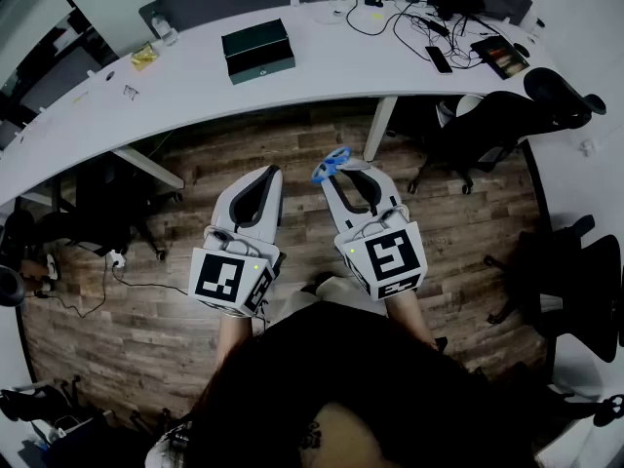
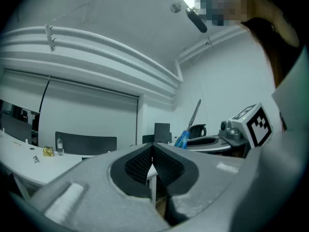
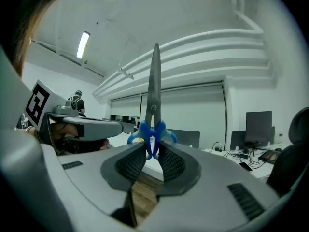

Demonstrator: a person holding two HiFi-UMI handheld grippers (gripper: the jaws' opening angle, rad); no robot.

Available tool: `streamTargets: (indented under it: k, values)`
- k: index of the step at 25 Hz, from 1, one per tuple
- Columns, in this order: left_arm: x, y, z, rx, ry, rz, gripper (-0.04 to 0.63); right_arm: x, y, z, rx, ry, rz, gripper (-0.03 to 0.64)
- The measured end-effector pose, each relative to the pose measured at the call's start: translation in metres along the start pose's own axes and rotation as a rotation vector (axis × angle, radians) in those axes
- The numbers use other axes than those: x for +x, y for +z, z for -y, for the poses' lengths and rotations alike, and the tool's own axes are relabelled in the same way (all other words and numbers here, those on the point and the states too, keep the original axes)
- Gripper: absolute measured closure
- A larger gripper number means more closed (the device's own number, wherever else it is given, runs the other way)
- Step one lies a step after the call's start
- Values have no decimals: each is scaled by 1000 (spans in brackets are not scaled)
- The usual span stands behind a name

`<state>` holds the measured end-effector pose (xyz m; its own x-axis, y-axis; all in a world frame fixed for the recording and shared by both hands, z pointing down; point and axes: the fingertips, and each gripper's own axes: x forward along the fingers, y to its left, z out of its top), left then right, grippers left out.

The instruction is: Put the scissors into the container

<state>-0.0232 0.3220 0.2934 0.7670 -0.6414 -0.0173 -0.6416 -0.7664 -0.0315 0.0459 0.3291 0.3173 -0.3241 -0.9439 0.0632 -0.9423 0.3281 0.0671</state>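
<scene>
R gripper (image 3: 153, 151) is clamped on the scissors (image 3: 154, 95). The pads pinch the blue handle loops where they meet, and the closed blades stick straight up in the R gripper view. Gripping at the handles keeps the blades clear of the jaws and free to go in tip-first, prob the reason for this hold. In head view only the blue loops show at the jaw tips, centre frame, above the wood floor (image 1: 195, 183).

L gripper (image 2: 152, 151) has its jaws together w/ nothing between the pads. It sits level just beside the R one, left of centre in head view. Looks parked as a spare hand, maybe to steady the box later.

Container (image 1: 257, 51) is a dark green box on the curved white desk (image 1: 322, 76), upper centre of head view. It's well apart from both grippers, w/ the desk edge between. Can't tell if its top is open or lidded from this angle.

Judgement: pick-up is done and the carry phase is on, so the scissors aren't near the box yet. Next move needs a reach fwd over the desk edge. If the box is lidded, the L gripper has to open it first. Risk: the pinch on smooth loops is thin, so the scissors could pivot or slip when tilted.
</scene>
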Motion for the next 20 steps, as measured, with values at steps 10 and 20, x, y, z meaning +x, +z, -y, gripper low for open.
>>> streamTargets:
  k: [10, 20]
  values:
    - [3, -5, 0, -4, 0, -11, 584, 2, 1, 3, -20, -9, 4, 535]
    - [22, -8, -12, 4, 40, -17, 584, 20, -4, 23, -19, 18, 9, 535]
